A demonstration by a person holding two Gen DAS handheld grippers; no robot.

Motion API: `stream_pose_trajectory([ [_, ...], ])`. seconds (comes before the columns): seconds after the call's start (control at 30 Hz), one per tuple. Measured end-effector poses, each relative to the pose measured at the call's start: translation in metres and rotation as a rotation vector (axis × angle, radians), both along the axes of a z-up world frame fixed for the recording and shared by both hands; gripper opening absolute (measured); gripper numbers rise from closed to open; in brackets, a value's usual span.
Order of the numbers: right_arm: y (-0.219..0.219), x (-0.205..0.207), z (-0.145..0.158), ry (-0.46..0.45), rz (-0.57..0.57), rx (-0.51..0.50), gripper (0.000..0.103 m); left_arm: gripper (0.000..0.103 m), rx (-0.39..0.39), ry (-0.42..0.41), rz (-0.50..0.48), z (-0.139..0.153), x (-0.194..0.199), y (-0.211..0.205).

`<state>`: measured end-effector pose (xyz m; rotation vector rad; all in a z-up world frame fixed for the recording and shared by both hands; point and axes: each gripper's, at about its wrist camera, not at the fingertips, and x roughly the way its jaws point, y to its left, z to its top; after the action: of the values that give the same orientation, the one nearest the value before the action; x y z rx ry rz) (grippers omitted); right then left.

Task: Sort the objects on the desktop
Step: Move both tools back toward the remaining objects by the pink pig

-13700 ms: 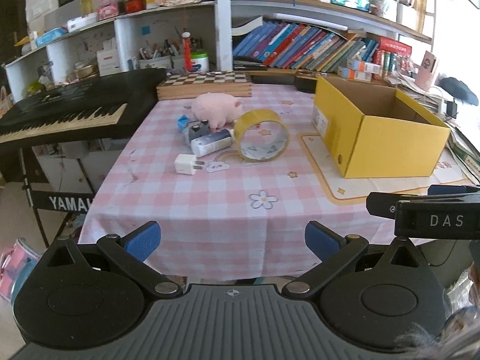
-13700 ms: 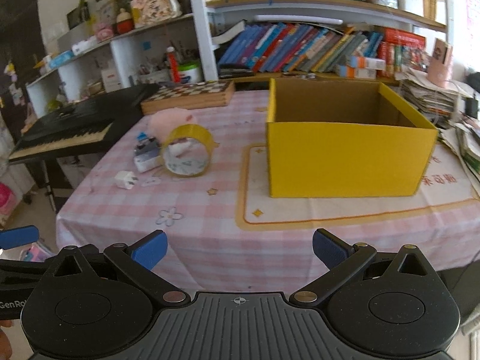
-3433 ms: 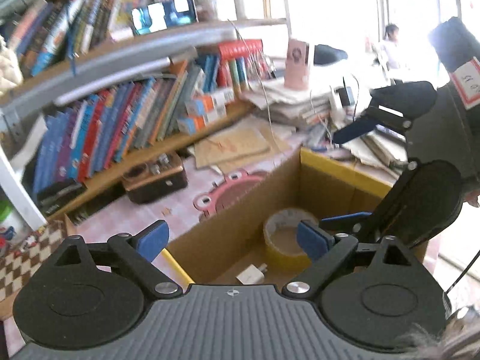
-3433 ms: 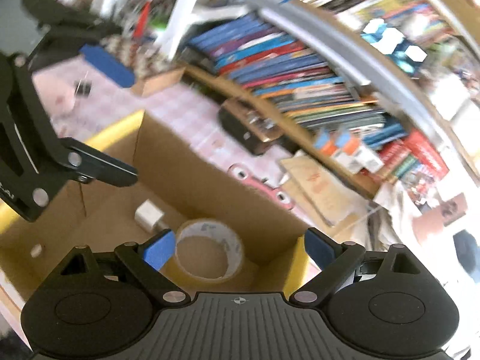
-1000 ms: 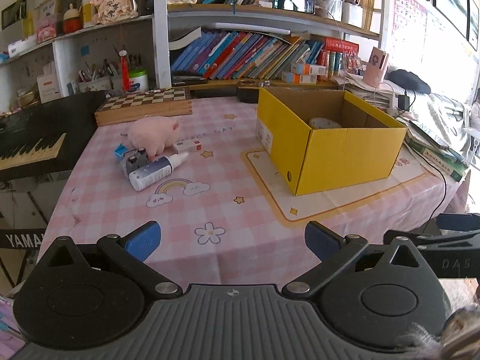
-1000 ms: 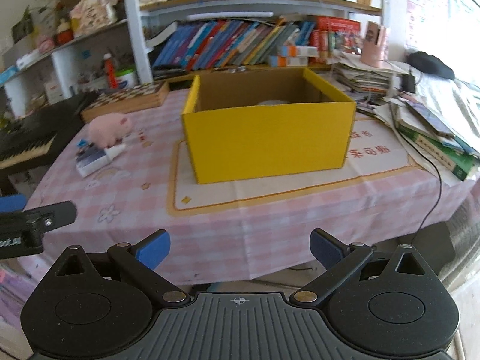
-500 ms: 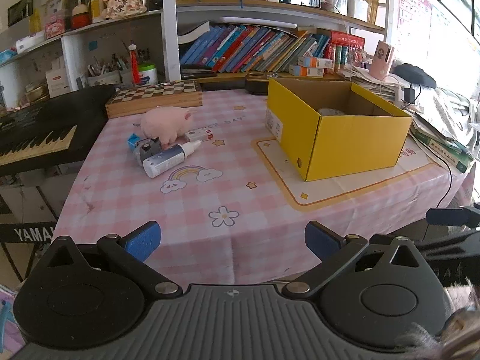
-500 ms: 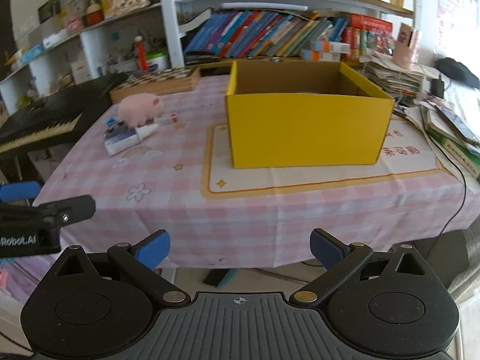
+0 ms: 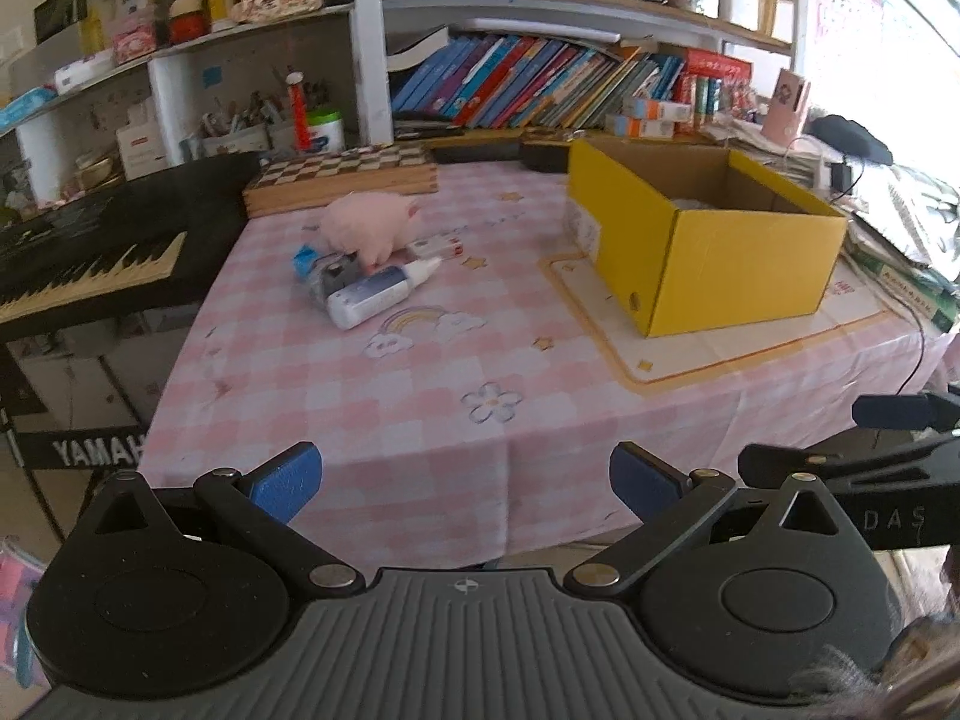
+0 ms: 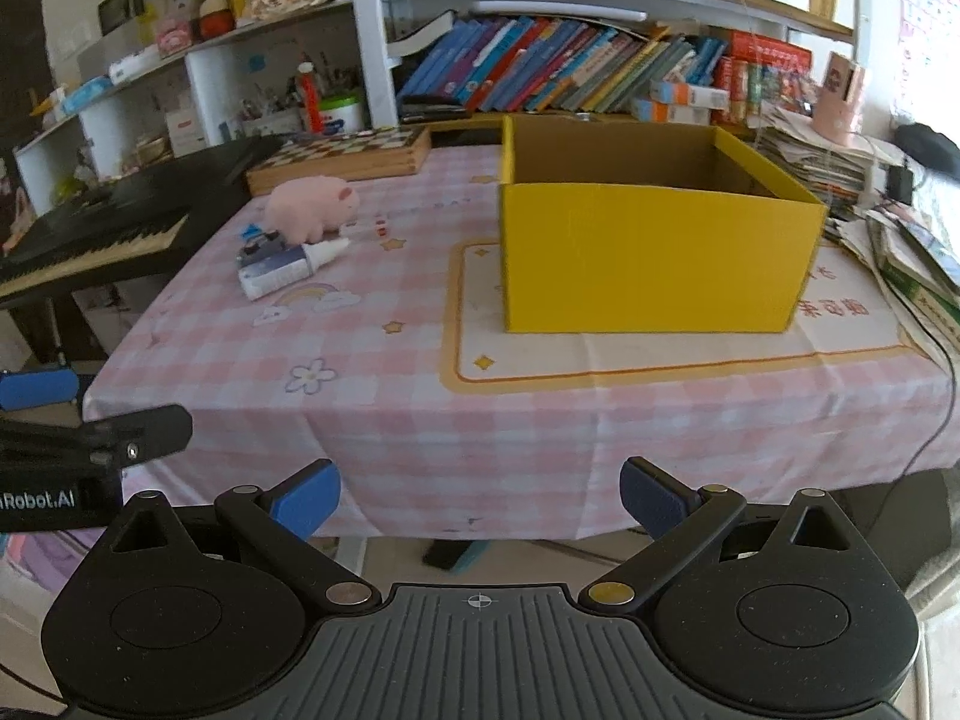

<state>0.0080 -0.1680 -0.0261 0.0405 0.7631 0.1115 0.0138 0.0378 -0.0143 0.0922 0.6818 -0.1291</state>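
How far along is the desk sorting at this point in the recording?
Partly done: something pale lies inside the yellow box. Nothing is in hand; the left gripper and right gripper are both open and short of the table. Left on the tablecloth: the pink pig, the white bottle and small items beside them.

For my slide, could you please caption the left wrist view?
Open left tongs face a pink plush pig, white bottle and yellow box on the checked tablecloth.
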Motion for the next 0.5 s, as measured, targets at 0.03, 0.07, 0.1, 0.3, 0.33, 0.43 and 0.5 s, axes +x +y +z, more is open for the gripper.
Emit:
stream_pose_trajectory([
  [0.03, 0.003, 0.002, -0.001, 0.000, 0.012, 0.001, 0.101, 0.103, 0.002, 0.000, 0.008, 0.000, -0.001, 0.003],
  [0.07, 0.007, 0.003, -0.001, 0.000, 0.022, 0.001, 0.101, 0.103, 0.006, 0.001, 0.016, 0.000, -0.002, 0.006],
  [0.1, 0.010, 0.005, -0.002, 0.000, 0.031, 0.002, 0.101, 0.103, 0.010, 0.002, 0.025, -0.001, -0.003, 0.008],
  [0.3, 0.028, 0.020, -0.004, 0.010, 0.088, 0.017, 0.101, 0.103, 0.038, 0.006, 0.068, -0.002, -0.003, 0.023],
  [0.33, 0.031, 0.021, -0.004, 0.009, 0.096, 0.016, 0.101, 0.103, 0.039, 0.006, 0.075, -0.002, -0.001, 0.026],
  [0.43, 0.041, 0.025, -0.004, 0.008, 0.134, 0.001, 0.101, 0.103, 0.026, 0.012, 0.100, -0.003, 0.002, 0.033],
  [0.5, 0.045, 0.028, -0.006, 0.015, 0.142, -0.019, 0.101, 0.103, 0.017, 0.023, 0.110, -0.006, 0.006, 0.037],
])
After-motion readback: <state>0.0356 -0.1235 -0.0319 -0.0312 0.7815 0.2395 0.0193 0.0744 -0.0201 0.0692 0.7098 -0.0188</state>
